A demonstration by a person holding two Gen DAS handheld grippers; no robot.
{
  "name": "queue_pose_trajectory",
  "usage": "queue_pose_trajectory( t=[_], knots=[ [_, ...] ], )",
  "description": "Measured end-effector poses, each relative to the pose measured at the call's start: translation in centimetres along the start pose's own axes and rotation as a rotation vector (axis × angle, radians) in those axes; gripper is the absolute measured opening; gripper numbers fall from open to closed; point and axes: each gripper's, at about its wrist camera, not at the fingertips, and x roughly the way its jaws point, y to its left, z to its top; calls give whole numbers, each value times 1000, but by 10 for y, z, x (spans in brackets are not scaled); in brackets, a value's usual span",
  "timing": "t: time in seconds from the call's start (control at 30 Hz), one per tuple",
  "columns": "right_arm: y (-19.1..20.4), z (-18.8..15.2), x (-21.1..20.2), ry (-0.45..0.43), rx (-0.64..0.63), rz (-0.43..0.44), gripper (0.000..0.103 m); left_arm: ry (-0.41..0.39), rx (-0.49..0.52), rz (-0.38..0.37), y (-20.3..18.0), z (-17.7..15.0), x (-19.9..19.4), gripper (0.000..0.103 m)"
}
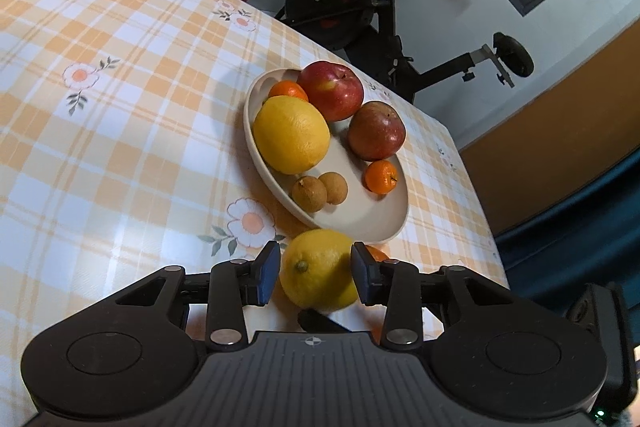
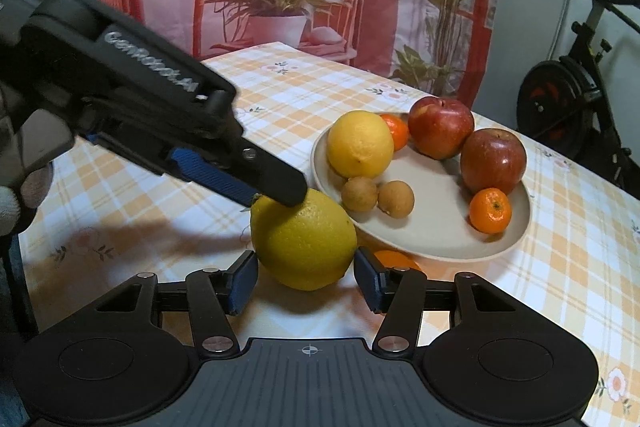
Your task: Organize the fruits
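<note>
Yellow, the loose lemon [image 1: 316, 277] is lying on the checked cloth [image 1: 120, 147] just in front of the plate [image 1: 360, 223], touching its near rim in the left wrist view. The left gripper [image 1: 315, 275] is closing narrowly on the lemon's stem end, blue pads [image 1: 267, 273] pressing on either side. The right gripper [image 2: 306, 281] is clamping the same lemon a little wider across its body. White lettering along the left gripper's side is reading "GenRobot.AI"; other letters near its base are cut off and are not readable. A mandarin [image 2: 396, 259] is sitting on the cloth against the plate's near rim, behind the lemon. The plate is holding a second lemon [image 1: 292, 135], two apples [image 1: 332, 91], two mandarins [image 1: 382, 177] and two brown fruits [image 1: 310, 194].
</note>
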Motion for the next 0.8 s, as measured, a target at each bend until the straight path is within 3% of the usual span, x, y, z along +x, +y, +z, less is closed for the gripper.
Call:
queue_pose_trajectory(
  t=[0.2, 0.47, 0.57, 0.8],
  knots=[
    [-2, 0, 1, -9, 34, 1, 50, 1, 5, 3, -2, -2, 3, 40],
    [7, 1, 5, 1, -36, -24, 54, -9, -3, -5, 0, -3, 6, 42],
    [6, 2, 4, -8, -25, -26, 50, -10, 13, 7, -4, -3, 6, 42],
    [-1, 7, -14, -91, 17, -23, 50, -65, 57, -7, -21, 5, -10, 42]
  ],
)
